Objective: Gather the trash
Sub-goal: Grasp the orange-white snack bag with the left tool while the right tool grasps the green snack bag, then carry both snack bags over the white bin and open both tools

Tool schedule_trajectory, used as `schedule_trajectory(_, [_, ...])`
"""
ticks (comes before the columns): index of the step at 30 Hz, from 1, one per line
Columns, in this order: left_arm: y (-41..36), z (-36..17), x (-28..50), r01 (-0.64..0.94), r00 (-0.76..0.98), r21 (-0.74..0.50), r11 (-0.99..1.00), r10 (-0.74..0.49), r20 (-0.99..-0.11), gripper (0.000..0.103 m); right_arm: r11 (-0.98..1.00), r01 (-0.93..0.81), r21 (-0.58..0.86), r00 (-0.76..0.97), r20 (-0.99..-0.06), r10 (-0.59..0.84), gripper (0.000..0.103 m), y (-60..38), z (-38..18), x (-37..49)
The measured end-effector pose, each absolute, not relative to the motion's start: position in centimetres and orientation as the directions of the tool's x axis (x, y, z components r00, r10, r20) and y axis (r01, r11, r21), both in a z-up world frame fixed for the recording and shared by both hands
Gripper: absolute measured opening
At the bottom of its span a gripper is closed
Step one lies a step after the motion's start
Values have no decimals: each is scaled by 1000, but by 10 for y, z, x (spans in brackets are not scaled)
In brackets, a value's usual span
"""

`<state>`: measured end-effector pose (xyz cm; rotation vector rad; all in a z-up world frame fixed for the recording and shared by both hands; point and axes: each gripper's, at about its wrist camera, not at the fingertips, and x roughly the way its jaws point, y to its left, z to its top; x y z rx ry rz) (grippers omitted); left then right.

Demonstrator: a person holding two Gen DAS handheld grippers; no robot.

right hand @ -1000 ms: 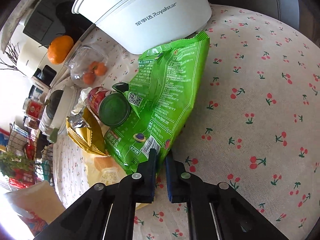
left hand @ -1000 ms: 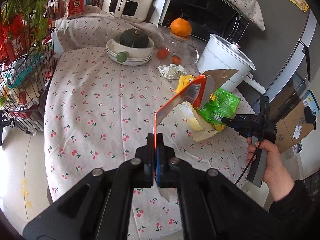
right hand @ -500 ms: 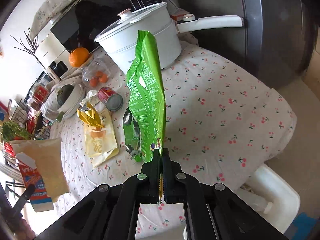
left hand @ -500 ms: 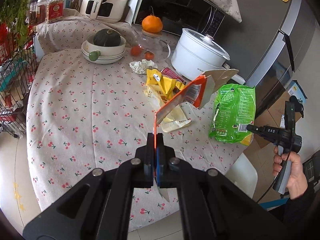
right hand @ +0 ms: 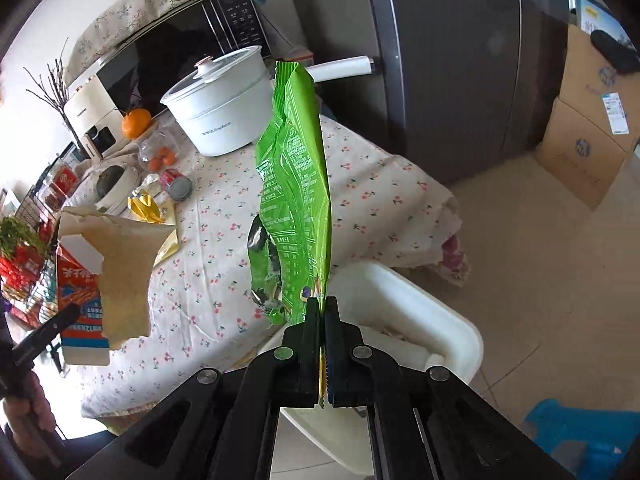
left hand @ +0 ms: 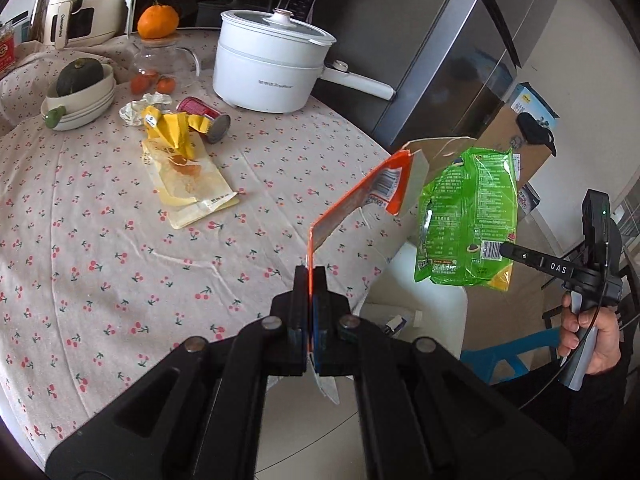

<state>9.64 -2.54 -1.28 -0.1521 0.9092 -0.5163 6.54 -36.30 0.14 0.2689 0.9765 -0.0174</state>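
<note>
Some paper scraps are seen in the white bin (right hand: 448, 320) beside the worktop (left hand: 120, 240). The green bag (right hand: 296, 200) is pinched by the right tongs (right hand: 322, 312), the flattened carton (left hand: 360, 200) by the left tongs (left hand: 310, 280). A red can (left hand: 204, 118) and yellow wrappers (left hand: 180, 160) are left near the white pot (left hand: 272, 76).

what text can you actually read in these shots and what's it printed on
"DAS": on the right claw's arm.
"CHAMPIONS", seemingly, turned sideways: on the cream air fryer.
"Royalstar", faint: on the white electric pot.
"12", among blurred characters: on the orange carton in the left claw.
Green snack bag, red can, cardboard box label: print too small to read.
</note>
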Motion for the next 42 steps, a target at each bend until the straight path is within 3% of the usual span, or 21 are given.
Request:
schedule_trajectory(10, [-137, -57, 79, 502, 338, -301, 811, -504, -795, 2, 946, 285, 155, 517, -856, -16, 3, -424, -13, 7])
schedule_trajectory(22, [-186, -104, 95, 531, 306, -224, 817, -431, -849, 4, 941, 319, 114, 492, -868, -62, 3, -435, -23, 4])
schedule_trajectory(24, [-184, -104, 98, 527, 317, -217, 822, -427, -847, 9, 941, 319, 113, 488, -871, -60, 3, -434, -24, 6])
schedule_trajectory(26, [-179, -100, 100, 520, 322, -226, 824, -434, -841, 22, 943, 315, 108, 481, -875, -61, 3, -432, -26, 8])
schedule_trajectory(31, [-161, -81, 101, 509, 359, -215, 833, -432, -827, 33, 955, 285, 84, 462, -885, -60, 3, -425, -30, 12])
schedule_trajectory(33, [-150, -73, 99, 501, 383, -198, 843, -421, -822, 45, 959, 271, 77, 448, -892, -55, 3, -420, -34, 16])
schedule_trajectory(39, [-119, -56, 96, 467, 449, -156, 870, -385, -806, 63, 973, 228, 38, 393, -918, -57, 3, -404, -46, 28])
schedule_trajectory(42, [-100, -50, 94, 446, 469, -146, 883, -369, -802, 67, 978, 208, -17, 354, -931, -91, 3, -395, -53, 35])
